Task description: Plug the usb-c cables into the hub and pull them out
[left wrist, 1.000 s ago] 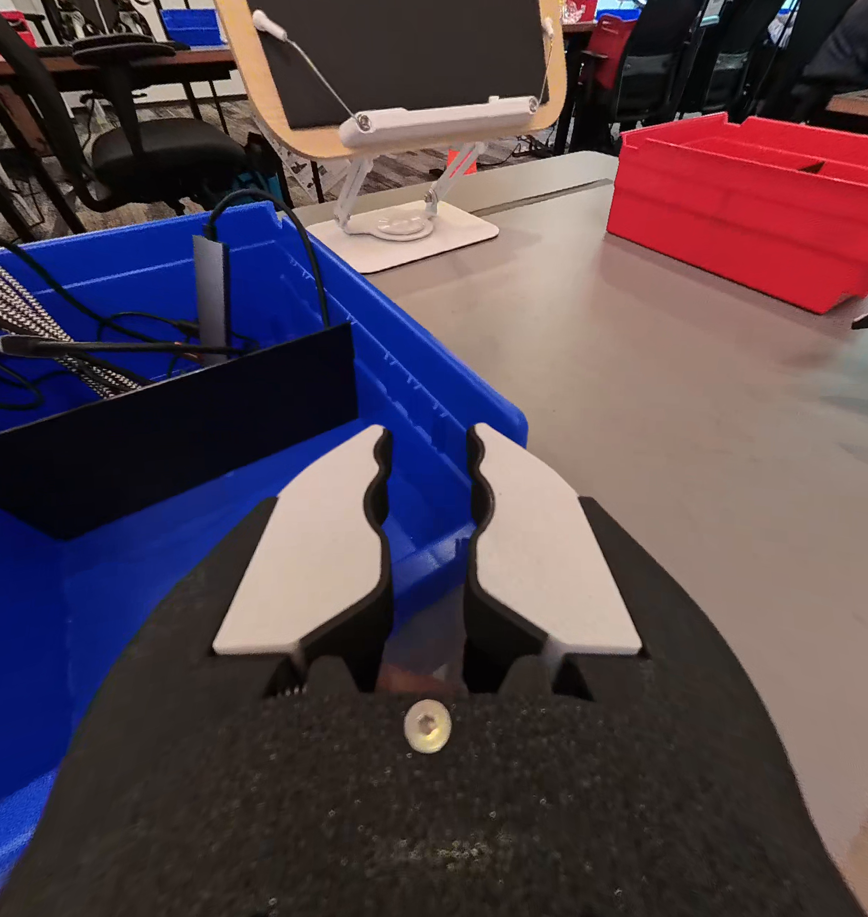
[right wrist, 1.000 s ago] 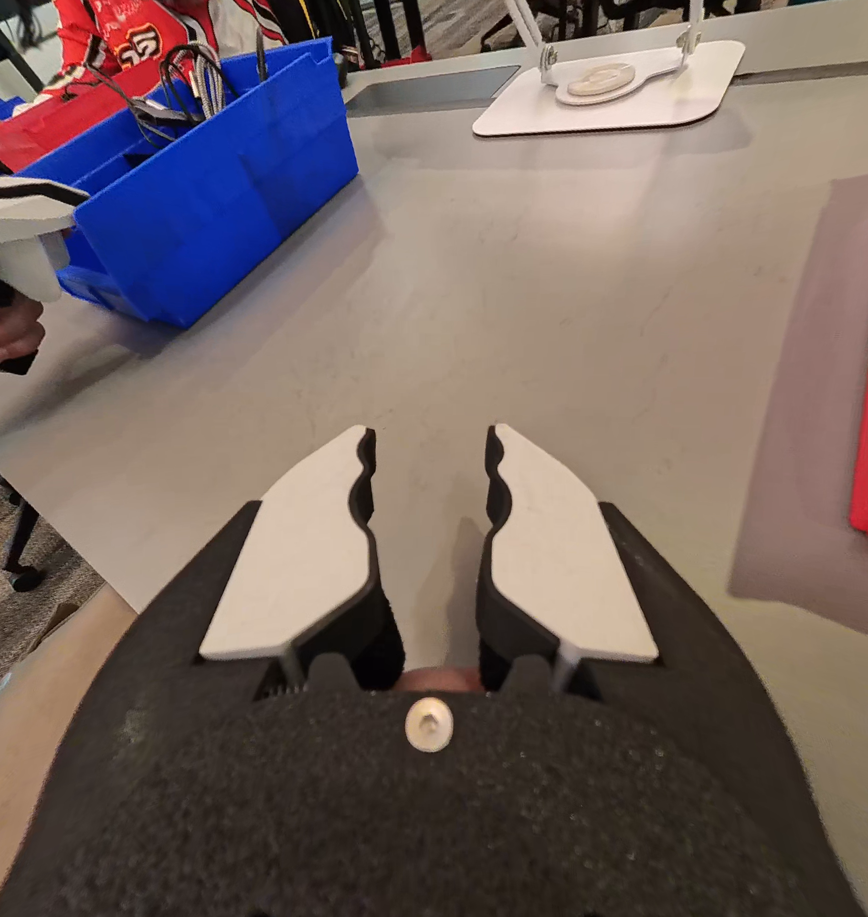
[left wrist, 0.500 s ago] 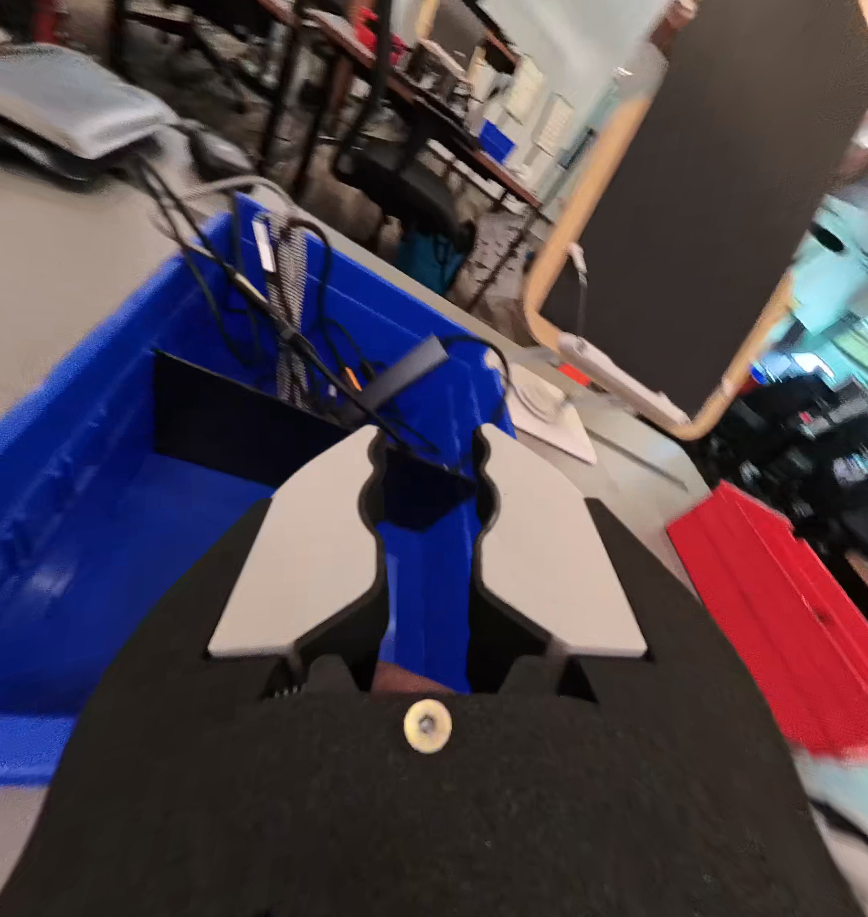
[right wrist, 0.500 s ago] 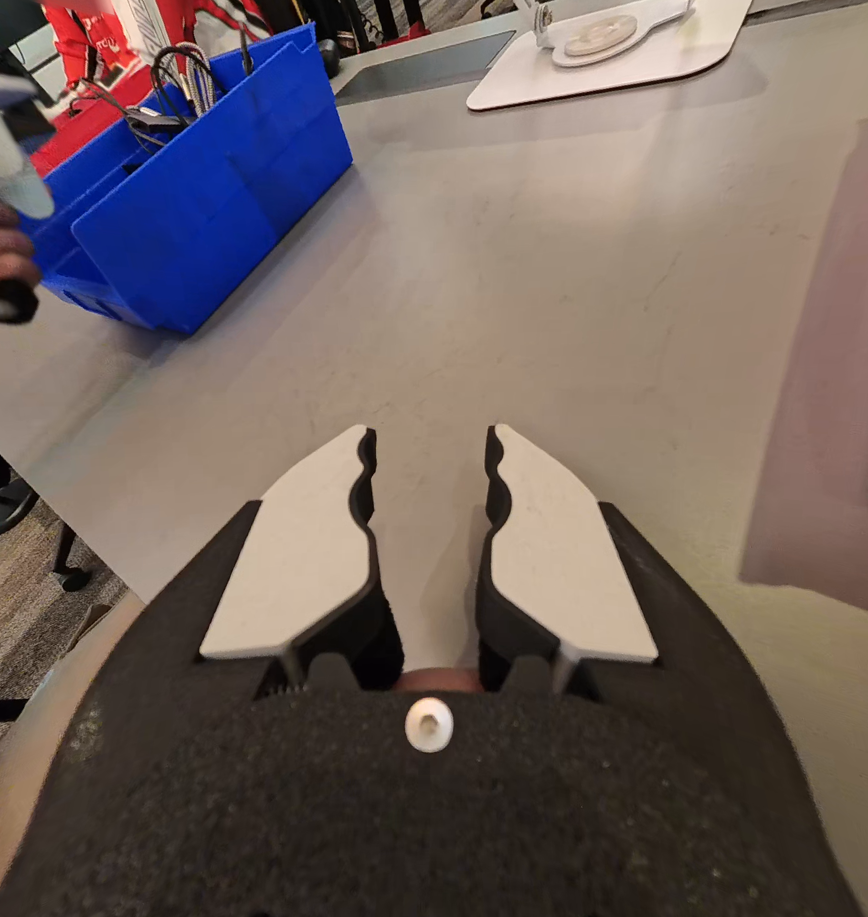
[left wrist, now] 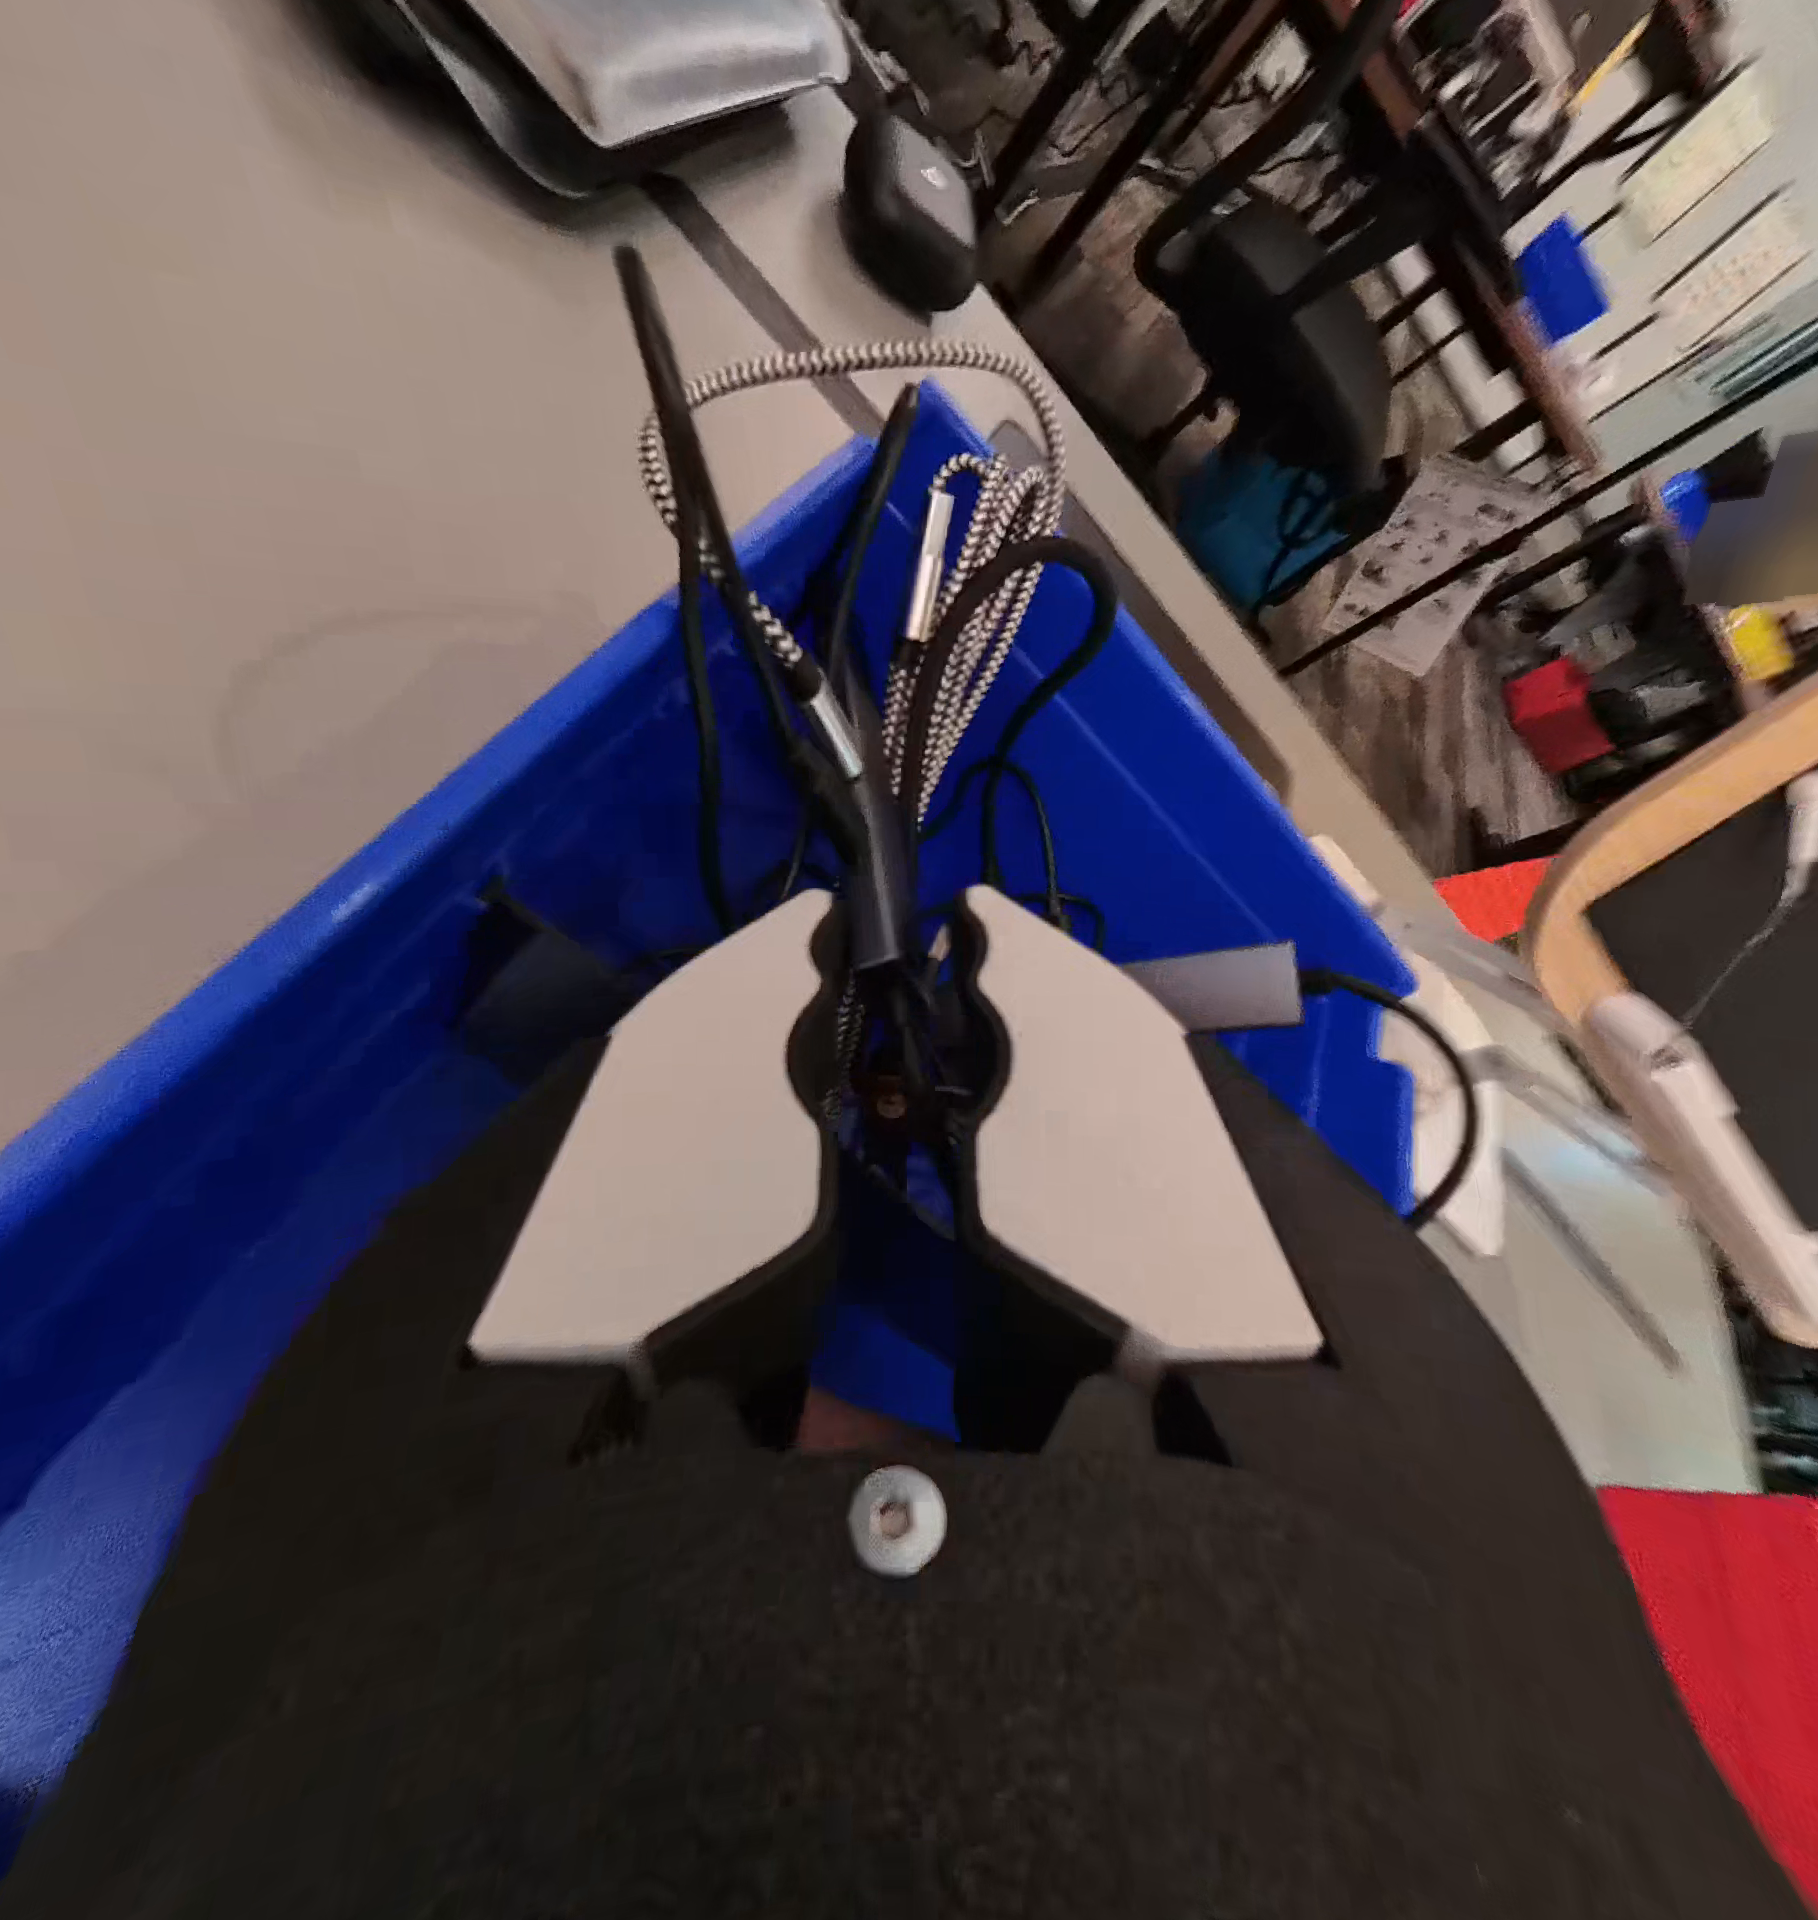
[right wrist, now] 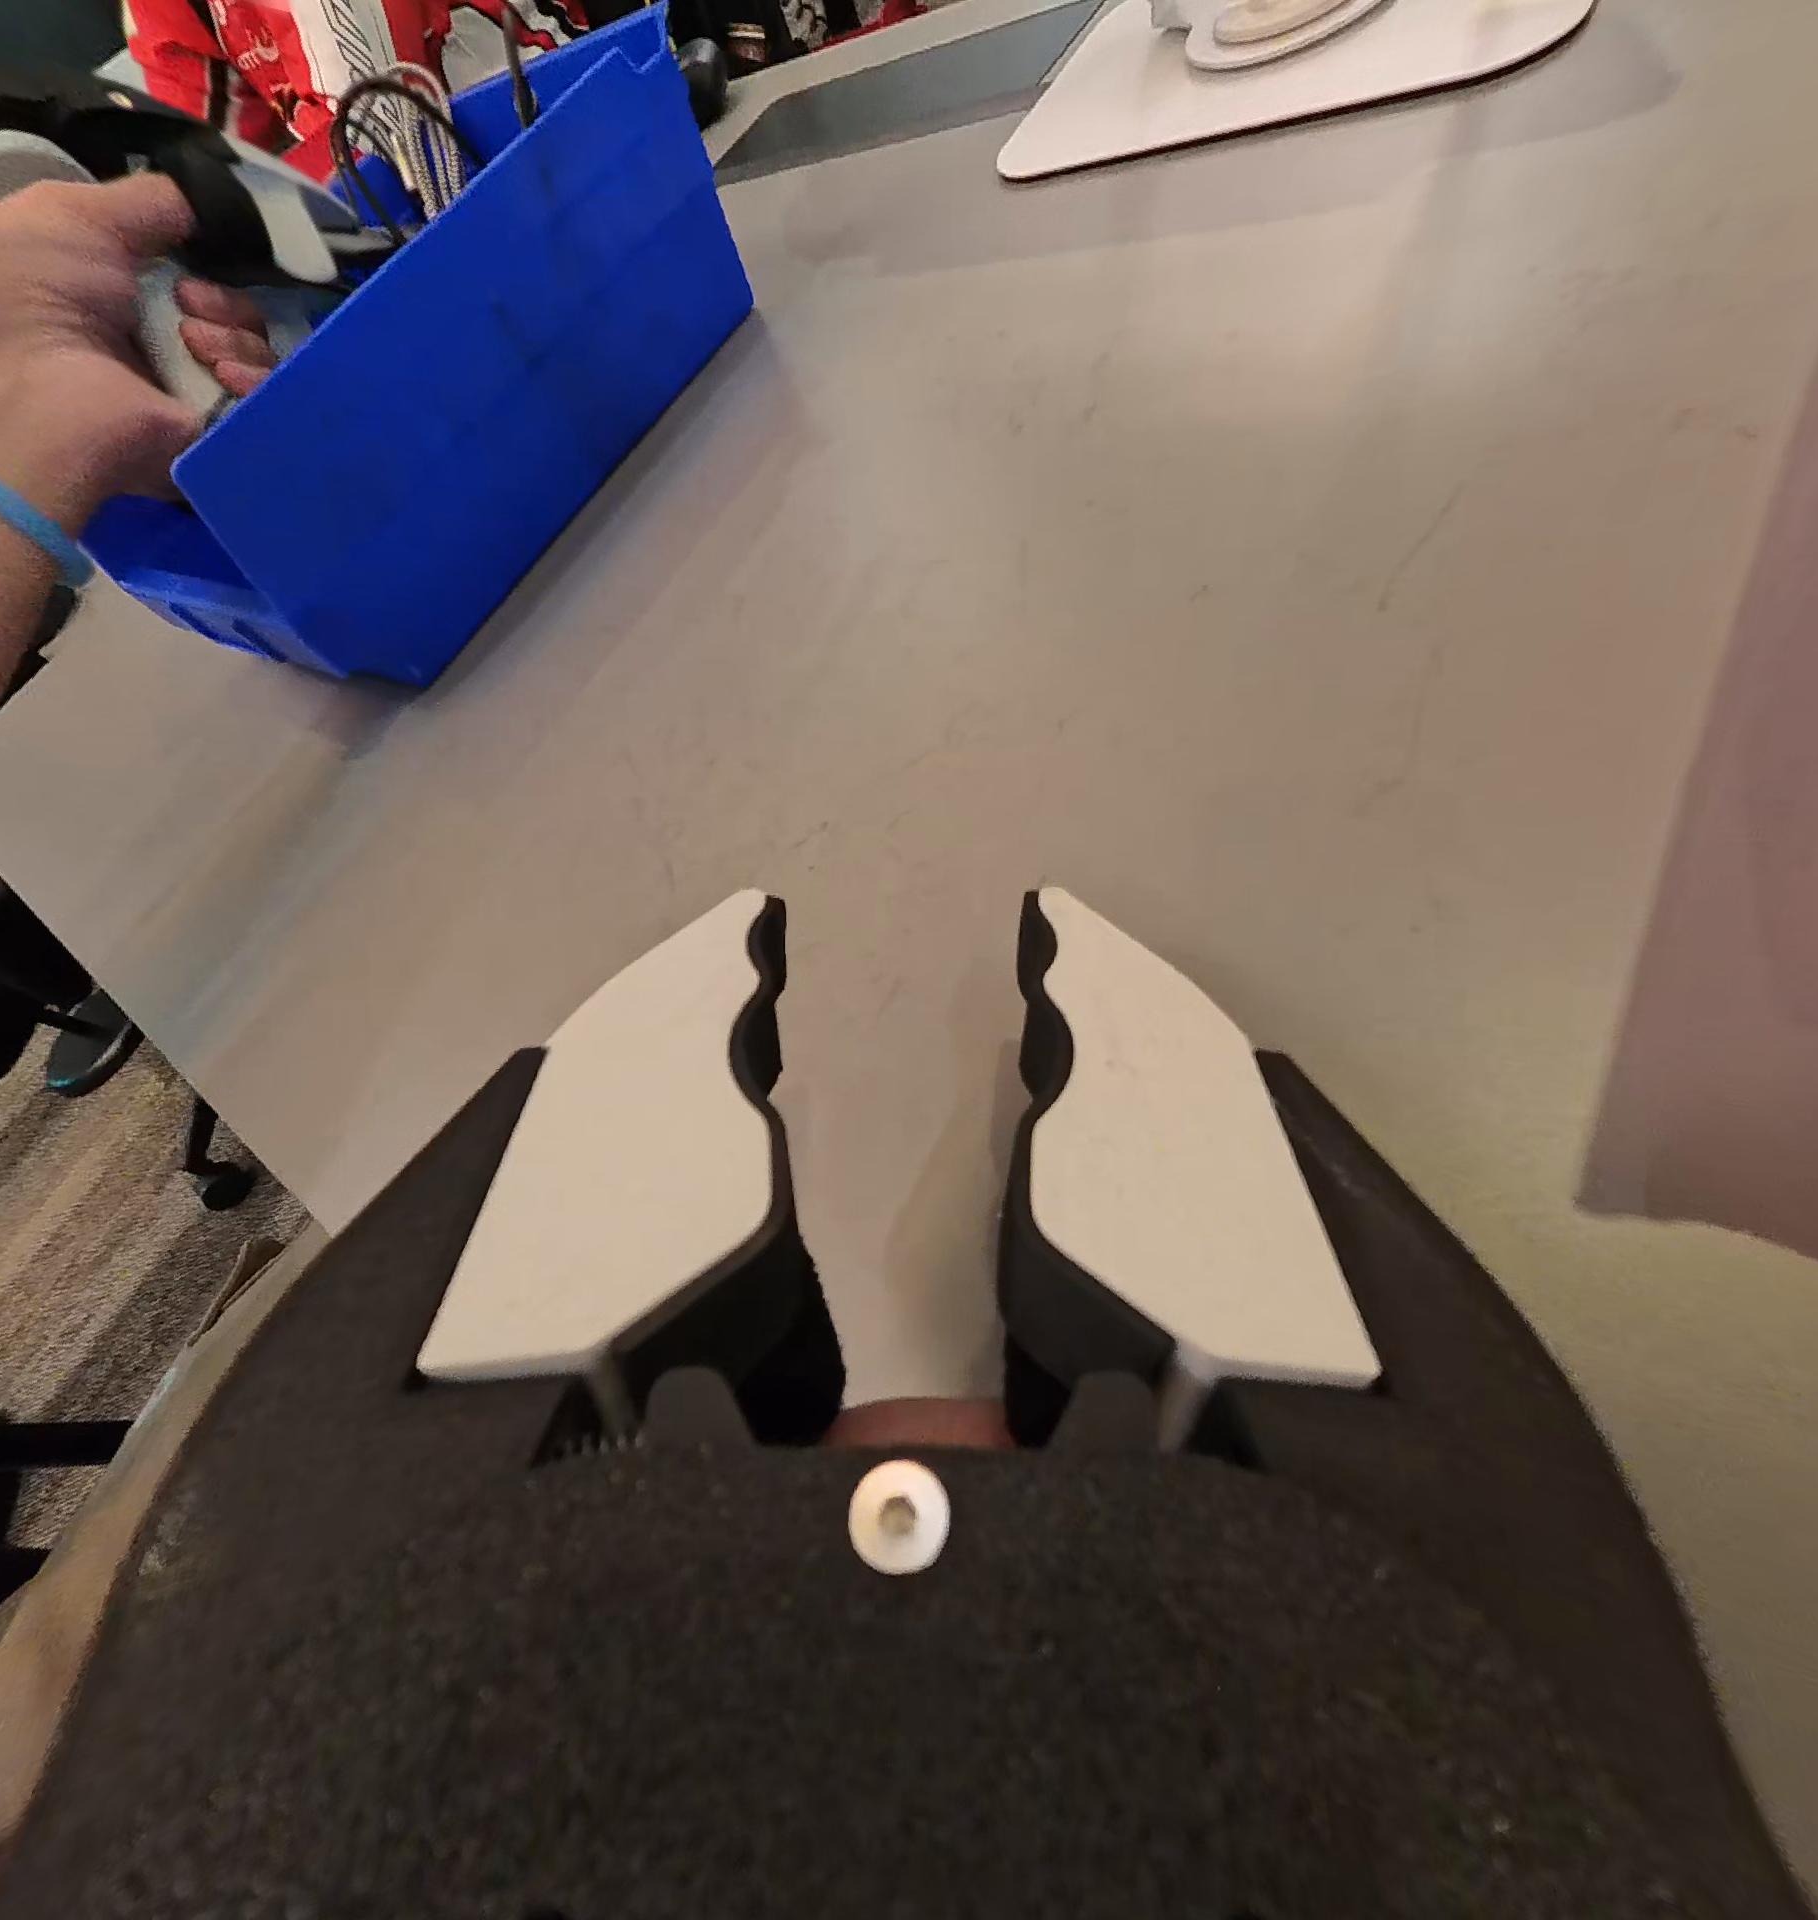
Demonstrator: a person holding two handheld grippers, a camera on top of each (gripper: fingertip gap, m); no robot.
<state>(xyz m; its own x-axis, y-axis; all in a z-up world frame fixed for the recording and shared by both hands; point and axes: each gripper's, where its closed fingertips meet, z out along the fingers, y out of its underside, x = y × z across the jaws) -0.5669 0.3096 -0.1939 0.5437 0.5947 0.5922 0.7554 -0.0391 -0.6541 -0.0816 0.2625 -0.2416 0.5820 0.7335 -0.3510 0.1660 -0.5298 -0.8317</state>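
A blue bin (left wrist: 261,1091) holds a tangle of black and braided usb-c cables (left wrist: 978,582) with silver plugs (left wrist: 926,571). A slim dark hub (left wrist: 879,862) stands among them, and a grey hub (left wrist: 1211,982) lies by the bin's right wall. My left gripper (left wrist: 897,914) is open above the bin, with the dark hub and cables in the gap between its fingertips; I cannot tell whether they touch. In the right wrist view it (right wrist: 250,218) is held by a hand over the bin (right wrist: 469,416). My right gripper (right wrist: 900,904) is open and empty above the grey table.
A black divider (left wrist: 531,987) crosses the bin. A red bin (left wrist: 1767,1662) sits to the right, and a tablet stand (left wrist: 1663,883) with a white base (right wrist: 1300,94) stands behind. A mouse (left wrist: 910,218) lies at the back. The table edge (right wrist: 105,831) runs at the left.
My left gripper has swung over the blue bin and tipped down onto the cable bundle, which now sits between its fingertips. The right gripper has hardly moved.
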